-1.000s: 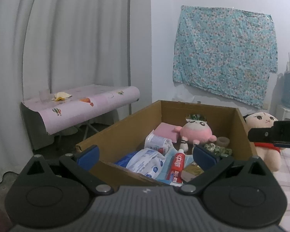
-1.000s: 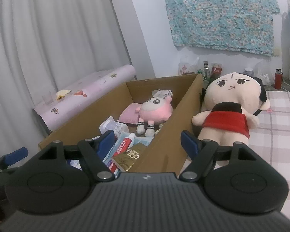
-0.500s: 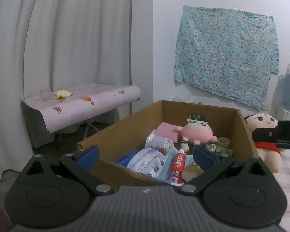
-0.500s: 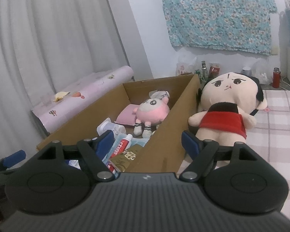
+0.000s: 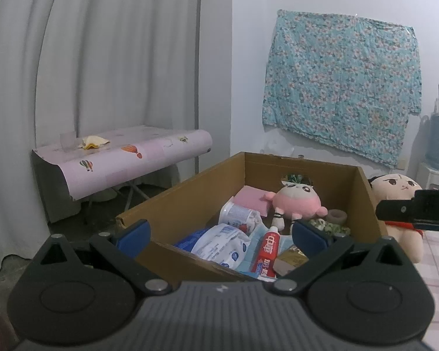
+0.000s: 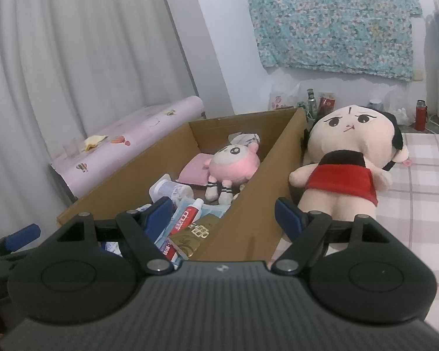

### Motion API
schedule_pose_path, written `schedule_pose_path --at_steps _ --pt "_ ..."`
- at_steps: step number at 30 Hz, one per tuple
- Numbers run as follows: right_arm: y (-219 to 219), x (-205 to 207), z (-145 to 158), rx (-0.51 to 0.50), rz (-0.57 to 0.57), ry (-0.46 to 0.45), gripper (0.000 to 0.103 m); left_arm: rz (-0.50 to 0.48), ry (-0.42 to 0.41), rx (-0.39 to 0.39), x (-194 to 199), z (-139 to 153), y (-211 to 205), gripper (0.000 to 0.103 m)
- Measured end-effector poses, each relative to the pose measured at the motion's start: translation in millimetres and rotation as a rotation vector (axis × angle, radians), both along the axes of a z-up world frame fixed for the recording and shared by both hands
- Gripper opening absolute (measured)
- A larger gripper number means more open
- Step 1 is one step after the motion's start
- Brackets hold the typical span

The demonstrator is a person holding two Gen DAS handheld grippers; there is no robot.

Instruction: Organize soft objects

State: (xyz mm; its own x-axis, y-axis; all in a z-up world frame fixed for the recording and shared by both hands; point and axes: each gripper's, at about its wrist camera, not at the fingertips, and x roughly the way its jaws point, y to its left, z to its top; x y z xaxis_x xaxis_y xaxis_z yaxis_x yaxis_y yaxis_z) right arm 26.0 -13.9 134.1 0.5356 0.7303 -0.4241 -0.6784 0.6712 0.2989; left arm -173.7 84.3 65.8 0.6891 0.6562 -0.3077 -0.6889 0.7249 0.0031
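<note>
Grey curtains and a white wall with a floral cloth point(image 5: 341, 87) pinned up back the scene; a folding table point(image 5: 125, 158) under a pink balloon-print cover sits by the curtain. Cardboard box point(image 6: 248, 204) sits at the left edge of a checked bedspread point(image 6: 418, 204), open-topped, so it is probably the sorting bin.

Box contents: pink plush point(image 5: 295, 200) near the far wall, leaning on a pink pad point(image 5: 250, 199); wipes pack point(image 5: 219, 242), toothpaste tube point(image 5: 267, 251) and a gold packet point(image 6: 194, 235) piled toward the near corner. Mix of soft and hard items, so sorting looks barely started.

Big doll in the red dress point(image 6: 351, 169) lies on the bedspread just outside the box's right wall, touching or nearly touching it, head toward the far end. Likely the next soft item, parked within reach of the right hand.

Left gripper point(image 5: 219, 234): fingers spread wide, nothing between the pads, hovering over the near-left corner of the box and aimed slightly down into it. Right gripper point(image 6: 224, 213): also spread, empty, straddling the box's right wall, one finger over the clutter, one toward the doll's legs. Its body shows as a black bar at the right edge of the left wrist view.

Judgement: both tools staged open for a pick. Doll is wide and squashy, so a limb or the waist would suit the opening better than the head.
</note>
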Motion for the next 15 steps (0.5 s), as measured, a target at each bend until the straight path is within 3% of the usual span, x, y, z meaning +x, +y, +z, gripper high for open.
schedule_pose_path --at_steps 15 --pt "-2.6 1.7 -1.6 0.005 -0.015 0.004 0.078 -0.008 0.001 0.003 3.3 0.2 -4.5 0.103"
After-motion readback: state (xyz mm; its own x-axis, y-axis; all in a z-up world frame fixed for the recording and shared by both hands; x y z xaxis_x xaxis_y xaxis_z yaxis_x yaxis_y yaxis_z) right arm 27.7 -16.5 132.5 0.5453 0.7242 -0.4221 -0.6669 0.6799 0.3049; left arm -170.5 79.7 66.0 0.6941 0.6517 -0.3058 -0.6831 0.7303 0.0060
